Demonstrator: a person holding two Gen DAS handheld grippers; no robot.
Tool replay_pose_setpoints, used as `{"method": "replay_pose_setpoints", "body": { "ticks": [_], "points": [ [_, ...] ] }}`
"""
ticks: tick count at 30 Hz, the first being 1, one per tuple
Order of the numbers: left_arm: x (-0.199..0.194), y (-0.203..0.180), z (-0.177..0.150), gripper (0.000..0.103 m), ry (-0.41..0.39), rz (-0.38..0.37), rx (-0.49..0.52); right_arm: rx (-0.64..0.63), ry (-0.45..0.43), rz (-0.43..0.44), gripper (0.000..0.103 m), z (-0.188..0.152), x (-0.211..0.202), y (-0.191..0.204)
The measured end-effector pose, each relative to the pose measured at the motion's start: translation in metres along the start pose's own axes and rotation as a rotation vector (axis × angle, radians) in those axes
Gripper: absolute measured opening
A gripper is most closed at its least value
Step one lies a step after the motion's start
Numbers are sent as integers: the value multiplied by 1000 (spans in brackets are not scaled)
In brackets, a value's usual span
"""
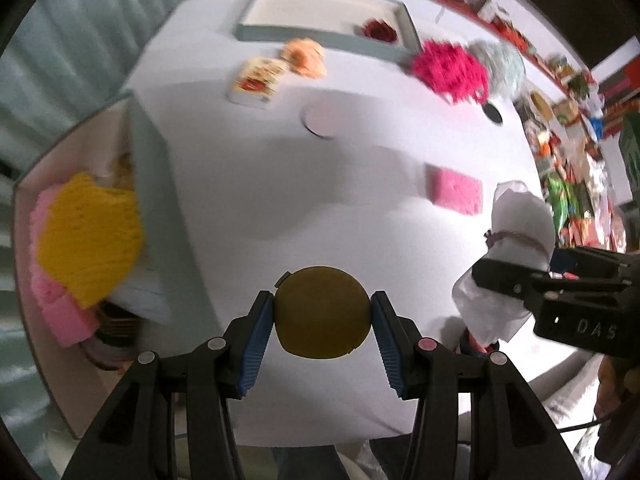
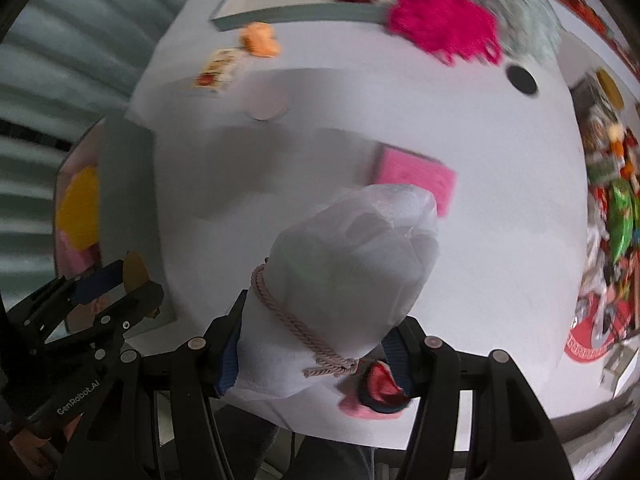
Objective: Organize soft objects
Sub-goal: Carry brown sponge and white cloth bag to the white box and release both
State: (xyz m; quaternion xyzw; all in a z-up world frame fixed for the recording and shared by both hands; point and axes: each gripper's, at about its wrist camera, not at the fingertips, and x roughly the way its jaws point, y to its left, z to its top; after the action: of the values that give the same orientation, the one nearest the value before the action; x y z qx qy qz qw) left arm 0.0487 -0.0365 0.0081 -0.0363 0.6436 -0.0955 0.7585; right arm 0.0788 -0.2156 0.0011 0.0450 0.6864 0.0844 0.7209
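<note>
In the left wrist view my left gripper (image 1: 322, 300) is shut on an olive-brown ball (image 1: 322, 320), its blue pads pressing both sides, above the white table (image 1: 360, 184). My right gripper (image 2: 320, 320) is shut on the tied neck of a white cloth pouch (image 2: 352, 256) with a beige cord. That pouch (image 1: 518, 224) and the right gripper (image 1: 528, 276) also show at the right of the left wrist view. The left gripper (image 2: 112, 280) with the ball's edge (image 2: 134, 270) appears at lower left in the right wrist view.
A pink sponge (image 1: 454, 192) lies mid-table. At the back are a magenta fluffy thing (image 1: 450, 66), a grey-blue fluffy one (image 1: 500, 62), an orange soft toy (image 1: 304, 56), a printed pack (image 1: 258, 78) and a grey tray (image 1: 324, 36). A left box (image 1: 152, 184) holds yellow and pink sponges.
</note>
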Motion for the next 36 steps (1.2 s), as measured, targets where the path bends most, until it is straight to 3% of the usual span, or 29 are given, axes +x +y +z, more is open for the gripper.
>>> {"method": "replay_pose_setpoints", "body": {
  "ticks": [10, 22, 30, 36],
  "points": [
    [-43, 79, -12, 51, -106, 39, -142, -153, -17, 23, 63, 20, -3, 90],
    [-64, 173, -50, 51, -143, 107, -341, -345, -8, 69, 63, 26, -5, 193],
    [-66, 199, -74, 51, -144, 132, -397, -455, 15, 85, 63, 14, 3, 244],
    [-62, 207, -81, 51, -139, 133, -409, -477, 34, 75, 63, 5, 9, 256]
  ]
}}
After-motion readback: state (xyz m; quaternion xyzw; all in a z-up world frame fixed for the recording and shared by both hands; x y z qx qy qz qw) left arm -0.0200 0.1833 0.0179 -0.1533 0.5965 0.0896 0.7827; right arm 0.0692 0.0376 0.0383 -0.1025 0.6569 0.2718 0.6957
